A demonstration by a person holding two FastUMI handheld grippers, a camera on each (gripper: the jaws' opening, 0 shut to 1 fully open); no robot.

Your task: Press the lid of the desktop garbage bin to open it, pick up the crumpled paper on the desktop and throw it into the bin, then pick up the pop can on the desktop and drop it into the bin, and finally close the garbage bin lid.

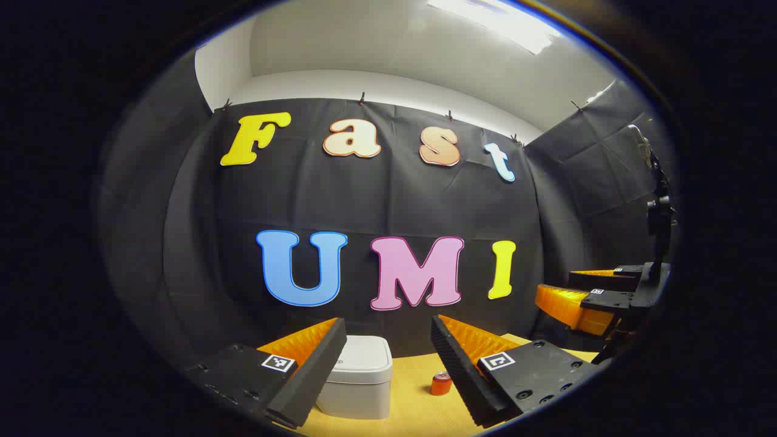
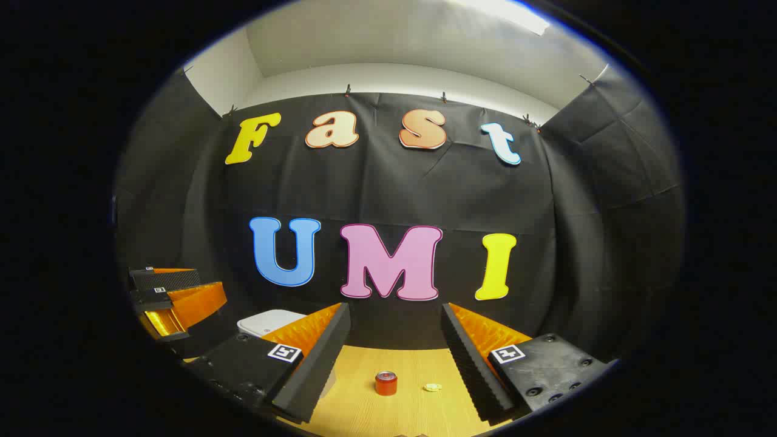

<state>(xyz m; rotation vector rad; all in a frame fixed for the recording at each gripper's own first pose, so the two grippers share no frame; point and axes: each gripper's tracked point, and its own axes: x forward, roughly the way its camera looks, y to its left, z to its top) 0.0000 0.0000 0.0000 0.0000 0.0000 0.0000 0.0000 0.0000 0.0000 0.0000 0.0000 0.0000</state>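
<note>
The white garbage bin (image 1: 358, 376) stands on the wooden table (image 1: 413, 413) with its lid down, just beyond my left gripper (image 1: 388, 321). That gripper is open and holds nothing. A red pop can (image 1: 441, 383) stands upright to the right of the bin. In the right gripper view the can (image 2: 385, 383) sits between the open fingers of my right gripper (image 2: 396, 307), farther off. A small pale crumpled scrap (image 2: 432, 387), apparently the paper, lies just right of the can. The bin (image 2: 270, 321) is partly hidden behind one finger.
Both grippers hover above the near part of the table (image 2: 388, 419). The right gripper (image 1: 553, 284) shows at the right edge of the left gripper view, and the left gripper (image 2: 209, 284) at the left edge of the right gripper view. Black cloth walls close the back and sides.
</note>
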